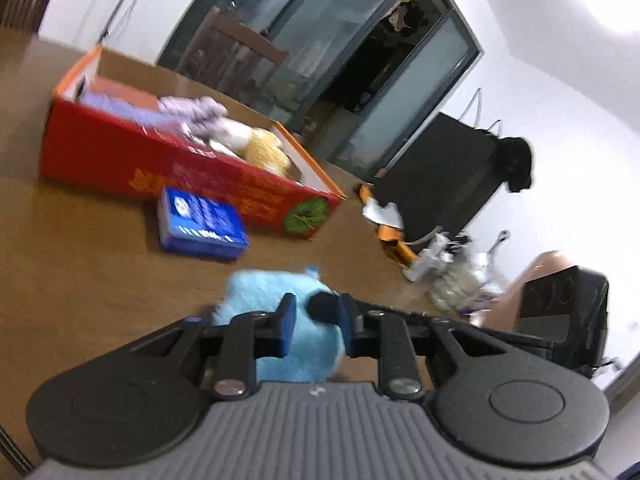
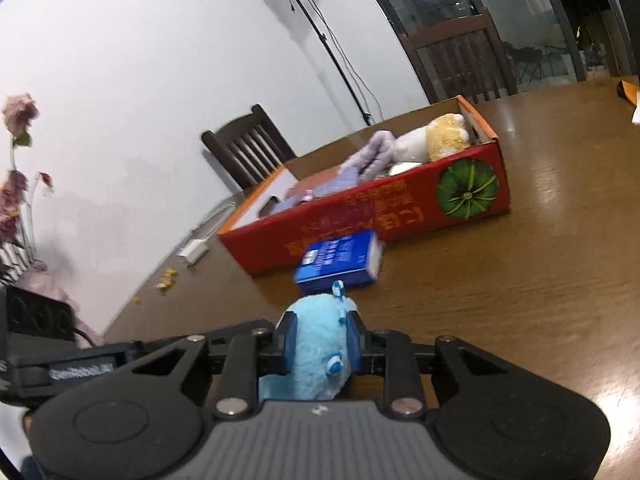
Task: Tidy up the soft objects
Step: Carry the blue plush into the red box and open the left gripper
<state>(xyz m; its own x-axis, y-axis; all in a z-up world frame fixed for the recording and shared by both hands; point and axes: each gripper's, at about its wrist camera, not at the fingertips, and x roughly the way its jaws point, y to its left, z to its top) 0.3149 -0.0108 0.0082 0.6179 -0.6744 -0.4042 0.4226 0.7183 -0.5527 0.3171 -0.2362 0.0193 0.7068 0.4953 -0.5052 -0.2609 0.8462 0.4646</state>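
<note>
— What does the left wrist view show?
— The left gripper squeezes a fluffy blue toy low over the brown table. Farther off sits a blue box beside a red box.
— And the right wrist view?
— The right gripper pinches the blue toy too, near us.

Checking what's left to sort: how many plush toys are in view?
2: a blue plush gripped between the fingers of both grippers, and a yellow plush in the red box at its end. Folded cloths there may hide others.
</note>
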